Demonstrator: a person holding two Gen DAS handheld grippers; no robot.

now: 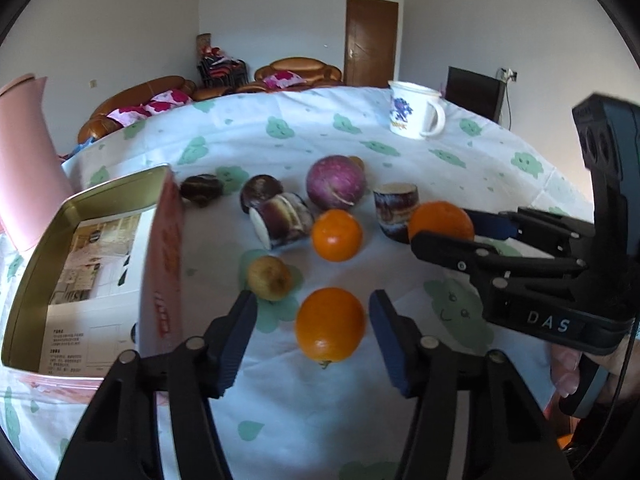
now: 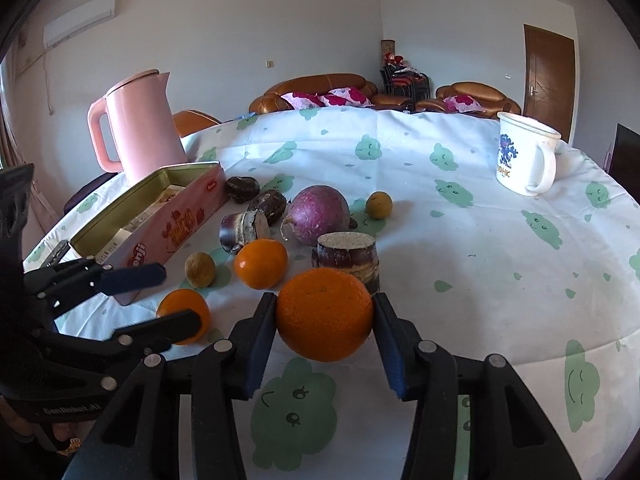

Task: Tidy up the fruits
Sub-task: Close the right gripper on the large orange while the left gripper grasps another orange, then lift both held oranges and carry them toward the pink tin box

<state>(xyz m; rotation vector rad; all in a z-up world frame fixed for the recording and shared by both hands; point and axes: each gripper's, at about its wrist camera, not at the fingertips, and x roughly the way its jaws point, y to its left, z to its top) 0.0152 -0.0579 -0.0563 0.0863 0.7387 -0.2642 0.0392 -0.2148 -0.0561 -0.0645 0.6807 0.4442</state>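
My left gripper (image 1: 313,316) is open, its fingers on either side of an orange (image 1: 330,324) that lies on the tablecloth, not touching it. My right gripper (image 2: 325,312) is shut on another orange (image 2: 325,314); the same gripper (image 1: 440,224) and its orange (image 1: 440,220) show in the left wrist view. A third orange (image 1: 337,235) lies further in. An open pink tin (image 1: 100,248) with paper inside stands at the left. In the right wrist view the left gripper (image 2: 176,300) straddles its orange (image 2: 184,312).
A purple round fruit (image 1: 335,182), cut purple cane pieces (image 1: 284,220) (image 1: 396,208), dark brown fruits (image 1: 201,189) and a small yellowish fruit (image 1: 269,278) lie on the cloth. A white mug (image 1: 414,110) stands far right, a pink kettle (image 2: 140,128) behind the tin.
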